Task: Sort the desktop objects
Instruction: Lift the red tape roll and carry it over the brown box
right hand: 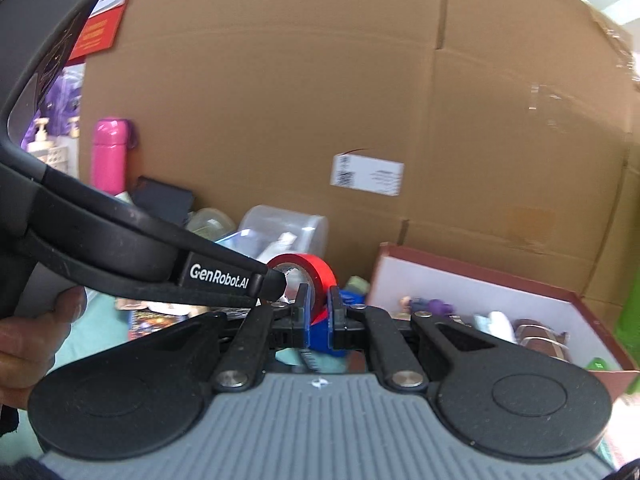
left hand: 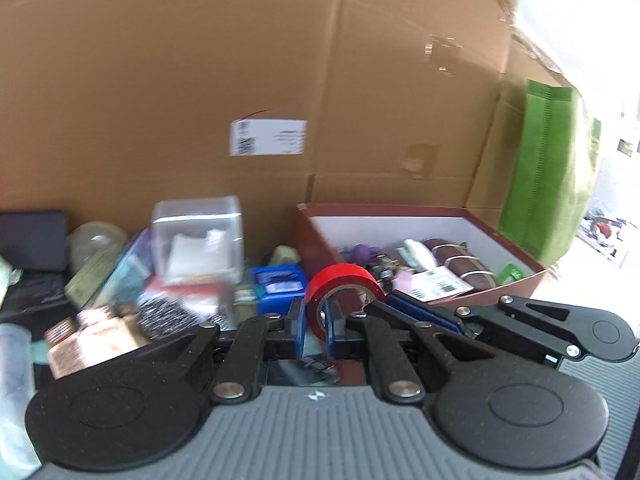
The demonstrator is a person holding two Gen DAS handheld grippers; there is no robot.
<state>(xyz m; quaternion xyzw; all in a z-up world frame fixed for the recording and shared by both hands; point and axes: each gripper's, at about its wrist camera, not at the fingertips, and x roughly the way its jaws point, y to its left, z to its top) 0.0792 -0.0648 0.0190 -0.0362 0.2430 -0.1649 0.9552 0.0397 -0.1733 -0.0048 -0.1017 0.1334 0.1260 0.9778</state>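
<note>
Red vinyl tape — one roll (left hand: 342, 292) — sits pinched on edge between both of your grippers at once, raised above the clutter and just short of the maroon box (left hand: 520, 276). Your left gripper (left hand: 316, 330) has its blue pads pressed onto the roll's wall, and your right gripper (right hand: 318, 320) is clamped the same way on the other side; in the left view the right gripper's fingers (left hand: 424, 312) reach in beside the roll.

The risk from here is the double hold: if your two hands drift apart or twist against each other, the thin wall could slip from one pair of pads and the roll could drop into the loose pile below instead of the box. Releasing one side early may also tip it.

One maroon box, one large cardboard carton (left hand: 200, 60) behind, one clear plastic container (left hand: 198, 240) — the pile beside it is too blurred to count.
</note>
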